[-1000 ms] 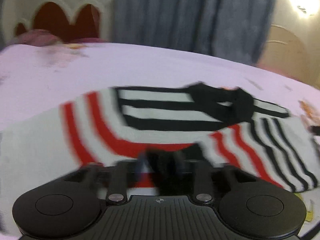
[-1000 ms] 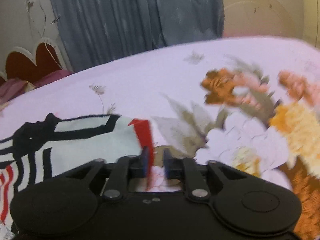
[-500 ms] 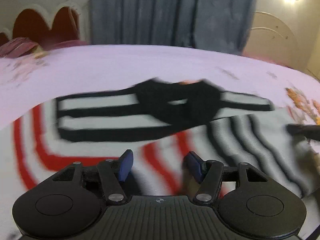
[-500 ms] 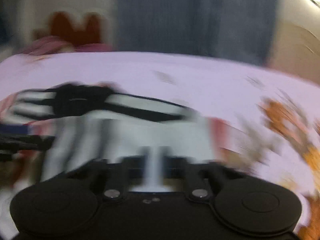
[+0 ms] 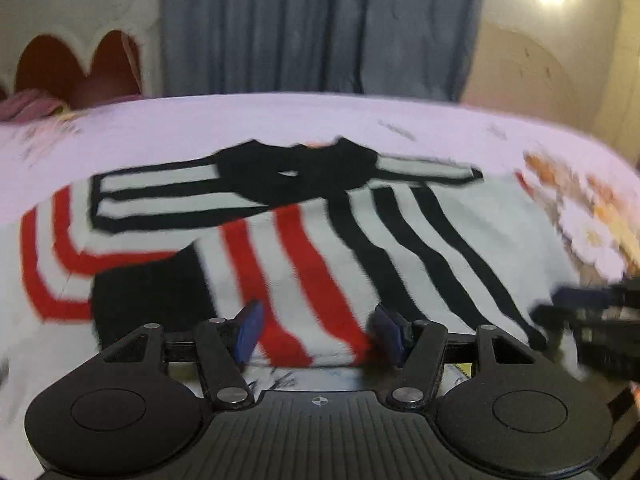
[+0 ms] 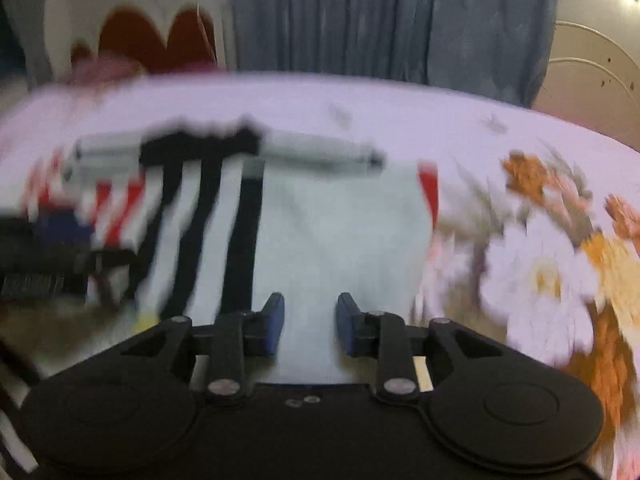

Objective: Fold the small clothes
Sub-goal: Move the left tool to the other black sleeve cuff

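Left gripper (image 5: 316, 330) sits low in the centre of its frame, blue pads spread wide and gripping nothing, with the near hem of the striped garment (image 5: 304, 248) lying between and just past them. That garment spreads flat across the middle of the lilac floral bedsheet (image 5: 280, 120), red stripes to the left, black stripes to the right, black collar at the top. Over in the right wrist view, the right gripper (image 6: 310, 330) has its jaws parted too, nothing held, white cloth of the garment (image 6: 340, 240) showing in the gap. Grey curtain (image 5: 320, 24) fills the upper centre.
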A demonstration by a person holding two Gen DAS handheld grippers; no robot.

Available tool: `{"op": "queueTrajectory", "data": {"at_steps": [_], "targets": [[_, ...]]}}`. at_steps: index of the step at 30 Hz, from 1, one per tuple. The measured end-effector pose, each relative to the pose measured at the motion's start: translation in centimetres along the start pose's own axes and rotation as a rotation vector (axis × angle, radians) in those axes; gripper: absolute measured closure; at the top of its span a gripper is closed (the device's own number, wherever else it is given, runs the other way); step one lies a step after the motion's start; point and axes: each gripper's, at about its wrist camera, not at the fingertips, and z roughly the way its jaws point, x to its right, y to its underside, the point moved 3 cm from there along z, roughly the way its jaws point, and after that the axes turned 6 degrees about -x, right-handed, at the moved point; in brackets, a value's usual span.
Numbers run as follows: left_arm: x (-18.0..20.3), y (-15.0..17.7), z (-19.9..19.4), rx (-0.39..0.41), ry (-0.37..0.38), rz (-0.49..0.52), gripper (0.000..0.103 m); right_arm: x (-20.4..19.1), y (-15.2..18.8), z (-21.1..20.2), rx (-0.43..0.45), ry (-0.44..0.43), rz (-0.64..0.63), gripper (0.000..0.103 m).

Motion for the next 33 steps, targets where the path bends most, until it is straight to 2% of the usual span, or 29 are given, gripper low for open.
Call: {"op": "queueTrajectory", "data": {"at_steps": [2, 4, 5, 6, 8, 9, 11, 14, 16, 17, 20, 24, 27, 29, 30, 31, 33], "targets": [[-0.5, -0.1, -1.3, 0.018, -0.027, -0.006, 0.043, -0.3, 0.2, -1.1, 0.002, 0.033, -0.017, 0.075], [-1.1, 0.1, -1.9, 0.048, -0.048, 0.009, 0.043, 0.4, 0.1, -2.7, 0.049, 0.022, 0.024, 0.074], [-1.5, 0.3, -1.2, 0.008, -0.059, 0.015, 0.043, 0.6, 0.3, -2.8, 0.044, 0.030, 0.030, 0.074], [-1.8, 0.4, -0.2, -0.014, -0.047, 0.015, 0.043, 0.8, 0.5, -2.1, 0.003, 0.035, 0.024, 0.076], [-2.1, 0.0, -0.5, -0.010, -0.044, 0.004, 0.043, 1.0, 0.6, -1.3, -0.017, 0.033, 0.022, 0.076], [-2.2, -0.2, -1.0, 0.008, -0.052, 0.002, 0.043, 0.9, 0.2, -1.6, -0.025, 0.035, 0.028, 0.076], [-2.6, -0.3, -1.7, 0.040, -0.070, -0.009, 0.043, 1.0, -0.7, -2.4, 0.022, 0.018, 0.056, 0.075], [-4.0, -0.1, -0.5, -0.026, -0.078, -0.046, 0.043, 1.0, -1.6, -2.6, 0.050, 0.010, 0.091, 0.074], [-4.4, 0.0, -0.2, -0.031, -0.057, -0.037, 0.042, 0.9, -1.4, -1.4, 0.004, -0.003, 0.114, 0.074], [-4.4, 0.0, -0.3, -0.038, -0.054, -0.040, 0.042, 0.6, -1.0, 0.0, -0.071, -0.003, 0.106, 0.074], [-4.4, -0.2, -0.9, -0.047, -0.059, -0.035, 0.042, -0.1, -1.1, -0.3, -0.062, 0.019, 0.099, 0.073], [-5.2, 0.3, -2.7, -0.032, -0.056, -0.055, 0.042, -1.0, -1.5, -2.5, 0.003, 0.000, 0.141, 0.072], [-6.3, 0.9, -4.2, -0.025, -0.061, -0.067, 0.042, -2.2, -1.6, -3.5, 0.012, -0.026, 0.149, 0.071], [-7.4, 1.3, -5.4, -0.008, -0.071, -0.077, 0.031, -3.3, -2.1, -4.2, 0.025, -0.029, 0.143, 0.069], [-8.0, 1.5, -6.0, 0.003, -0.080, -0.083, 0.013, -4.0, -2.3, -4.6, 0.032, -0.032, 0.141, 0.066], [-8.7, 1.7, -6.8, 0.024, -0.091, -0.089, 0.006, -4.4, -2.4, -4.9, 0.035, -0.034, 0.140, 0.065], [-10.5, 2.3, -8.4, 0.051, -0.092, -0.108, 0.006, -5.5, -2.6, -5.4, 0.043, -0.042, 0.141, 0.061]]}}
